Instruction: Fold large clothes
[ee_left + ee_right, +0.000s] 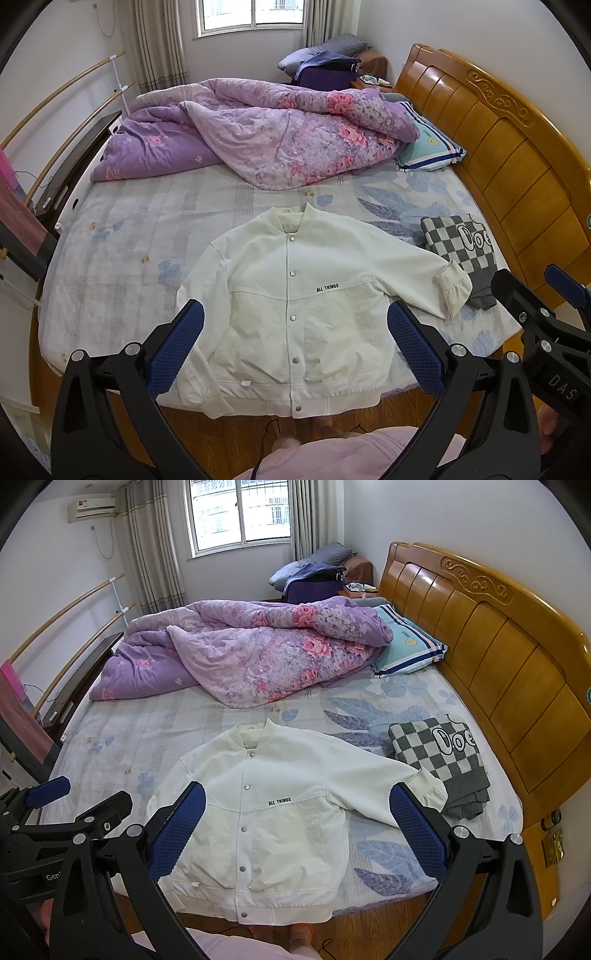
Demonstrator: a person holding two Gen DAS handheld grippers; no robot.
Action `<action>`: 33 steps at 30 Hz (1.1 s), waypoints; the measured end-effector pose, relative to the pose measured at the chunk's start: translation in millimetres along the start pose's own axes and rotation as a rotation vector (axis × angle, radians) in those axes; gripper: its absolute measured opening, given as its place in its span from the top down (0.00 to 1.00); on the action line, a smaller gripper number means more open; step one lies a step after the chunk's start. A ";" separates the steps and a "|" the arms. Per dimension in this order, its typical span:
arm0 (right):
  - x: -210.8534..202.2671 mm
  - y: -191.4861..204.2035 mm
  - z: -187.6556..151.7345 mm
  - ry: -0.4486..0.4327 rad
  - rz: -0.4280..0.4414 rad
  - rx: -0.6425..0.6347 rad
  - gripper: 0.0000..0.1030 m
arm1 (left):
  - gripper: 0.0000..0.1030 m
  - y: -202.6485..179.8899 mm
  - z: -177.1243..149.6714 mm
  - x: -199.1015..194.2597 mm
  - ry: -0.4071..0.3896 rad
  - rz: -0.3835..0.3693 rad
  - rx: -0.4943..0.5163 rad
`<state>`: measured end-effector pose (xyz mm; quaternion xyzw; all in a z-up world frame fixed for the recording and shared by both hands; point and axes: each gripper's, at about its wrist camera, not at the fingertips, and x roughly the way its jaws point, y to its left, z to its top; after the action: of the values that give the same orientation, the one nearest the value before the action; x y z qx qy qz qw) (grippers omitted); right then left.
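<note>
The left gripper (295, 339) hangs spread wide and empty above the near edge of the bed (155, 236); below it the white jacket (295, 295) lies flat, front up and snapped shut, hem at that near edge, collar toward the purple quilt (258, 140); it looks soft and light, likely to sag and crease, so a pinch at a shoulder seam or cuff seems best; its outstretched sleeve (443, 284) overlaps the checkered knit (461, 243); the right gripper (297, 834) is likewise spread and empty.
</note>
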<state>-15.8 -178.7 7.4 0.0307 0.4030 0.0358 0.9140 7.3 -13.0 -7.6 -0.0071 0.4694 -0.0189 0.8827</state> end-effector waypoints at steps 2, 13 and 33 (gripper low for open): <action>0.3 0.4 -0.4 0.001 0.001 0.000 0.06 | 0.03 -0.6 0.2 0.2 0.000 0.000 0.000; 4.5 0.3 -1.4 0.012 0.007 0.002 0.06 | 0.03 1.2 -7.1 5.8 0.013 -0.005 -0.004; 30.7 17.4 1.1 0.130 0.147 -0.074 0.06 | 0.03 29.2 -23.4 10.8 0.121 0.042 -0.131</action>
<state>5.0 -158.6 -12.9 0.0242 0.4565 0.1195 0.8813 -5.2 15.8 -30.5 -0.0540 0.5222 0.0302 0.8506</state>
